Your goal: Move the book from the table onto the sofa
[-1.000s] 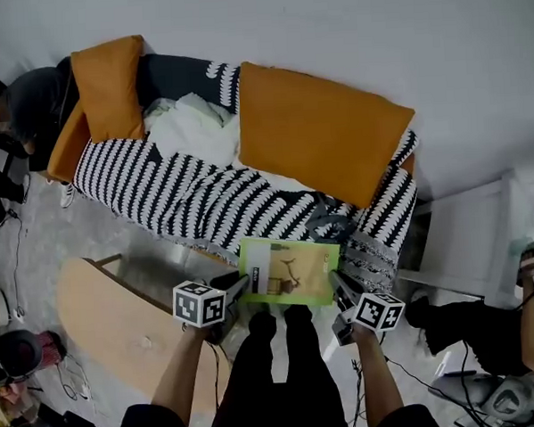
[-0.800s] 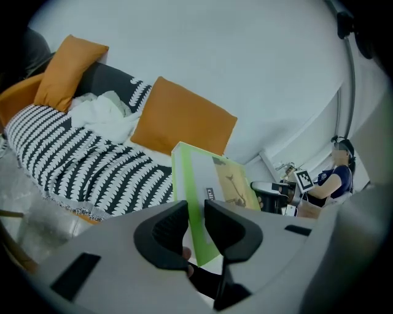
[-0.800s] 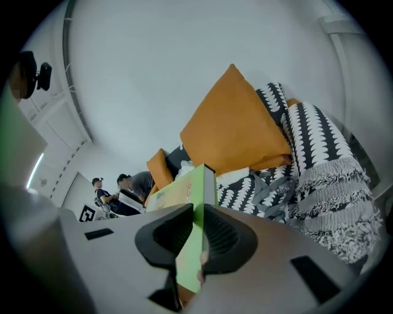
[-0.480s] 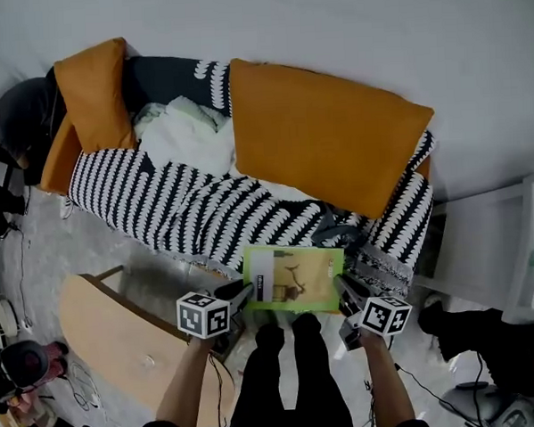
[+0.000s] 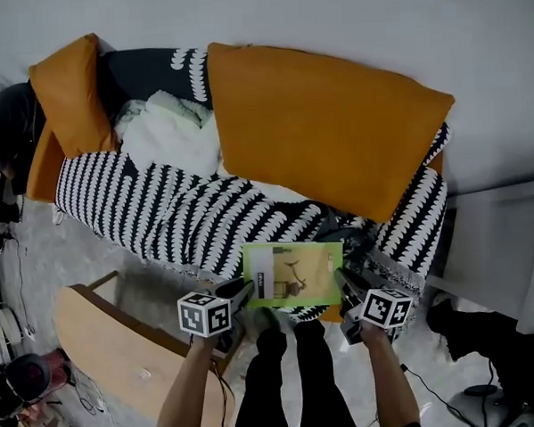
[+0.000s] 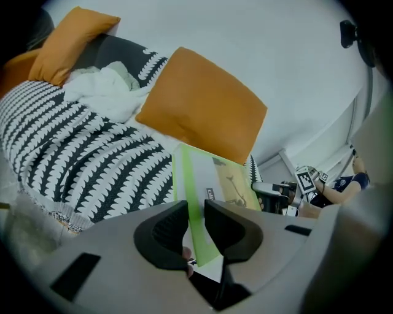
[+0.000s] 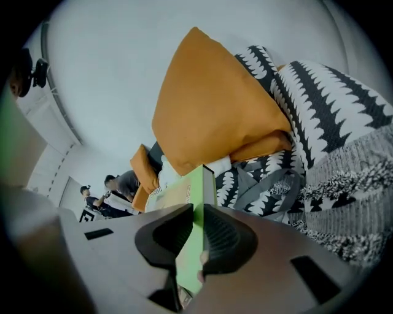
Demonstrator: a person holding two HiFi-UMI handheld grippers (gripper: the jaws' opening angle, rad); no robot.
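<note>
A green-edged book (image 5: 293,274) with a tan cover hangs flat over the front edge of the sofa (image 5: 159,205), held between both grippers. My left gripper (image 5: 242,294) is shut on the book's left edge (image 6: 195,208). My right gripper (image 5: 344,284) is shut on its right edge (image 7: 195,208). In the left gripper view the book's cover (image 6: 230,184) and the right gripper (image 6: 273,193) show beyond the jaws. The sofa has a black-and-white patterned seat.
A large orange cushion (image 5: 325,134) leans on the sofa back behind the book, a smaller one (image 5: 64,89) at the left end, with white fabric (image 5: 169,133) between. The wooden table (image 5: 113,350) is at lower left. People stand at the left edge (image 7: 116,184).
Both grippers have carried the book down and closer to the sofa seat. The sofa and cushions now fill more of the head view.
</note>
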